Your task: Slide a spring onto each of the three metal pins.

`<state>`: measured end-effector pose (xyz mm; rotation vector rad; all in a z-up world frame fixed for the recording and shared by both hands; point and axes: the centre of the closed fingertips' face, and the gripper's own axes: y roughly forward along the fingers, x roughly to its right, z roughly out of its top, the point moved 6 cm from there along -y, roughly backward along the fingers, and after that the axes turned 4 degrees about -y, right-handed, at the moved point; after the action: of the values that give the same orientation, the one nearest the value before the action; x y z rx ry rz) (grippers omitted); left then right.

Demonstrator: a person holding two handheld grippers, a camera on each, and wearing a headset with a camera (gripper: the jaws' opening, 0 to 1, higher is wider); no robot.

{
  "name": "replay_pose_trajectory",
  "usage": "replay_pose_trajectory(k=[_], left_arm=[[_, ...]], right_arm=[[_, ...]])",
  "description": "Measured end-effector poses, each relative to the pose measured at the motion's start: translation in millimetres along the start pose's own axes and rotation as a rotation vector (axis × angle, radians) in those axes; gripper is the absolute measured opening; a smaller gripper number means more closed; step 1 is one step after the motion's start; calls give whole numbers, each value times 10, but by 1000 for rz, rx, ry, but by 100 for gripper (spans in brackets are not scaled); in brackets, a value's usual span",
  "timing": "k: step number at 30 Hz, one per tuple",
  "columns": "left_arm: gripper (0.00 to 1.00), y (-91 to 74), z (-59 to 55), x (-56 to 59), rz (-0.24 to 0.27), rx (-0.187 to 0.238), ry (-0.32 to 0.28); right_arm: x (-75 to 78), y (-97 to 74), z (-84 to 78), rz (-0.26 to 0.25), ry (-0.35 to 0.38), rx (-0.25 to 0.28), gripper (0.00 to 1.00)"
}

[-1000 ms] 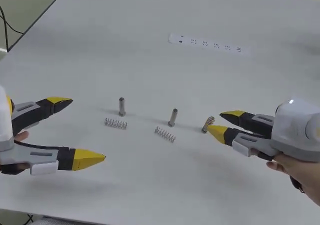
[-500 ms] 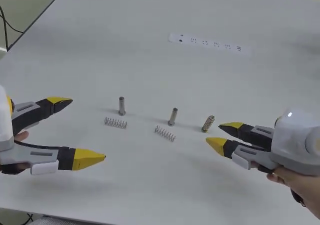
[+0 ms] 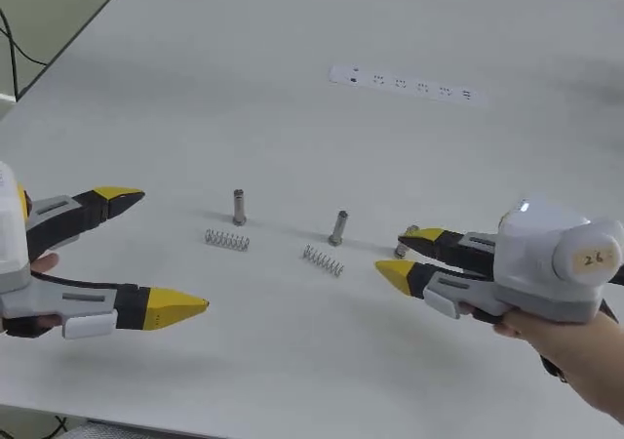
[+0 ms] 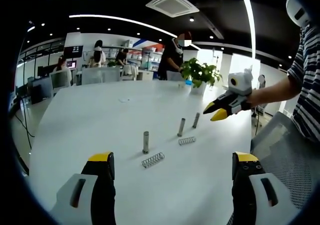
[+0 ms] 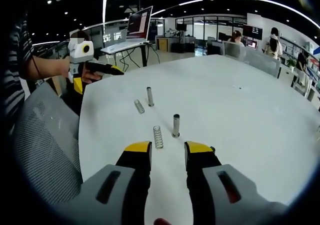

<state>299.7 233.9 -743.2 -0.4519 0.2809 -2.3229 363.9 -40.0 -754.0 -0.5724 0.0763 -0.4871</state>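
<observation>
Now that we have drawn the right tool (image 3: 392, 252) back from the right pin (image 4: 196, 120) and swung it leftward, its jaws stand a little apart with nothing between them, yellow tips close to the middle spring (image 3: 322, 260). In the left gripper view the right pin wears its coil as a ribbed sleeve over the shaft, so we judge one pin of three finished and two left to do. The middle pin (image 3: 338, 227) and the left pin (image 3: 239, 207) stand bare on the matte white surface (image 3: 292, 127), each a short, smooth, grey metal cylinder. Just in front of each lies its spring on its side: the middle spring and the left spring (image 3: 226, 240), both thin open wire coils, light and likely to roll or squash if pinched hard. Our left tool (image 3: 174, 252) waits well off to the left, jaws spread wide and empty. A flat white power strip (image 3: 405, 84) lies far back on the surface, clear of the work.
</observation>
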Motion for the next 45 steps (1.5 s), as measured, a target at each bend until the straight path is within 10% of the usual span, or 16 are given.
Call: replay_pose_trajectory(k=[13, 45], left_arm=[[97, -26, -50, -22, 7, -7, -14], [95, -47, -107, -44, 11, -20, -26]], right_arm=[[-151, 275, 167, 59, -54, -17, 27], [-182, 795, -170, 92, -114, -234, 19]])
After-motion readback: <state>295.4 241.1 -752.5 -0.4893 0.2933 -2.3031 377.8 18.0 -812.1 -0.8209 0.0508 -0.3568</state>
